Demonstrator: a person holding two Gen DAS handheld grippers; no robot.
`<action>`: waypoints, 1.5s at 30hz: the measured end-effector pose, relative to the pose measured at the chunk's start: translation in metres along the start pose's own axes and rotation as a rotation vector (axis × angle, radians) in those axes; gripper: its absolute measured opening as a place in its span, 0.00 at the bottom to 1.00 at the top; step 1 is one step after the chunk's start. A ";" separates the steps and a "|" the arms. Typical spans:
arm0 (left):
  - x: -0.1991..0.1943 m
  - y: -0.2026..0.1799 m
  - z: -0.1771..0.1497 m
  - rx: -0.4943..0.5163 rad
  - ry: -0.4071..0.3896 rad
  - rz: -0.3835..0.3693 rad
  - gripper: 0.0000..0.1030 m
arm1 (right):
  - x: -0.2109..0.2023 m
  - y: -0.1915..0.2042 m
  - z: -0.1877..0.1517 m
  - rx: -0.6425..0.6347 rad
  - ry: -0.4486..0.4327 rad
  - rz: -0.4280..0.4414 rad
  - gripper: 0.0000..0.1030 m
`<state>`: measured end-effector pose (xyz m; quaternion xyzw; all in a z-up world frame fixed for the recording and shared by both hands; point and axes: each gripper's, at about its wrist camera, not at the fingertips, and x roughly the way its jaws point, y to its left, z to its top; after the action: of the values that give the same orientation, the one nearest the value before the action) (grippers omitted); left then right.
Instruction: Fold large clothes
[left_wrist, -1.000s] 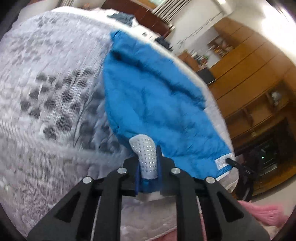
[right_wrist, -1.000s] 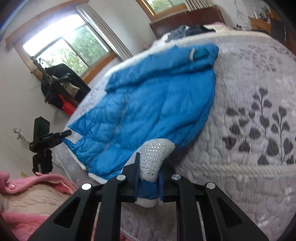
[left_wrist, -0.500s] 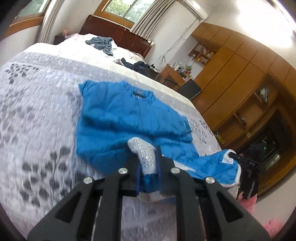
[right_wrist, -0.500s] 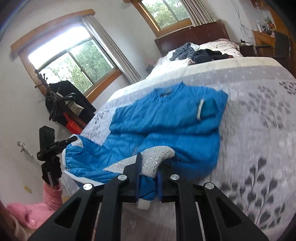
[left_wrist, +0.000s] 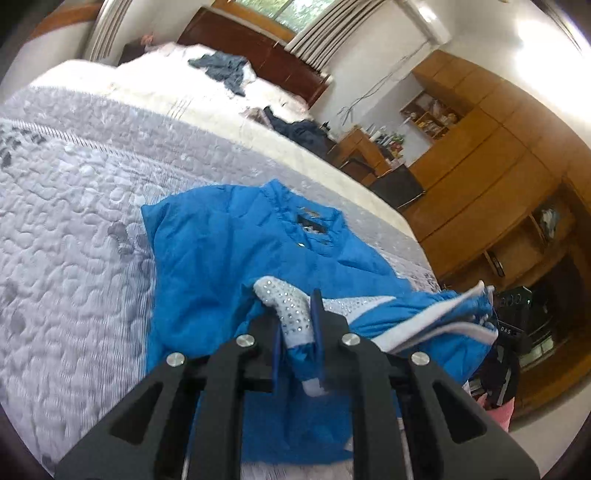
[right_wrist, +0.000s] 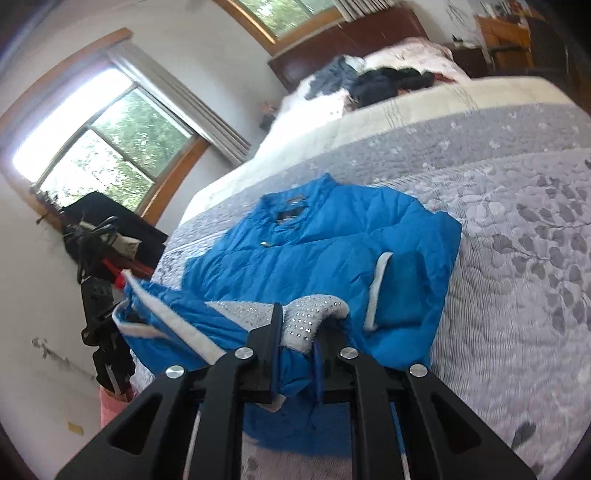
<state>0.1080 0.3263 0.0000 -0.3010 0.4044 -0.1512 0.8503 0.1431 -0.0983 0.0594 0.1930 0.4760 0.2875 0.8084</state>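
Note:
A bright blue padded jacket (left_wrist: 221, 251) (right_wrist: 325, 251) lies on the grey quilted bedspread (left_wrist: 66, 258), collar toward the headboard. Its sleeves are folded in across the body; a white-edged cuff (right_wrist: 376, 288) shows in the right wrist view. My left gripper (left_wrist: 297, 321) is shut on the jacket's bottom hem, with a grey studded patch (left_wrist: 288, 302) bunched between the jaws. My right gripper (right_wrist: 297, 328) is shut on the hem too, gripping a like studded patch (right_wrist: 314, 314). Between them the lifted hem (left_wrist: 443, 317) (right_wrist: 166, 321) sags, white lining showing.
Dark and grey clothes (left_wrist: 221, 70) (right_wrist: 388, 81) lie heaped near the wooden headboard (left_wrist: 258, 48). Wooden cabinets (left_wrist: 498, 177) line the side seen in the left wrist view. A black camera tripod (right_wrist: 99, 295) and a black rack (right_wrist: 107, 229) stand under the window. Something pink (right_wrist: 110, 410) lies on the floor.
Both grippers have lifted the hem and carried it up toward the collar. The jacket's lower part has come off the bed edge, and the views now tilt up toward the headboard.

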 end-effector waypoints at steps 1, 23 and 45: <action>0.011 0.006 0.006 -0.014 0.017 0.006 0.12 | 0.011 -0.008 0.007 0.019 0.014 -0.012 0.13; 0.030 0.047 0.029 -0.132 0.080 -0.037 0.26 | 0.036 -0.045 0.024 0.067 0.078 -0.035 0.31; 0.050 0.001 0.032 0.371 0.054 0.262 0.65 | 0.074 -0.016 0.048 -0.222 0.110 -0.241 0.81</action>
<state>0.1639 0.3145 -0.0146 -0.0804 0.4280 -0.1192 0.8922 0.2178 -0.0643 0.0235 0.0279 0.5044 0.2496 0.8261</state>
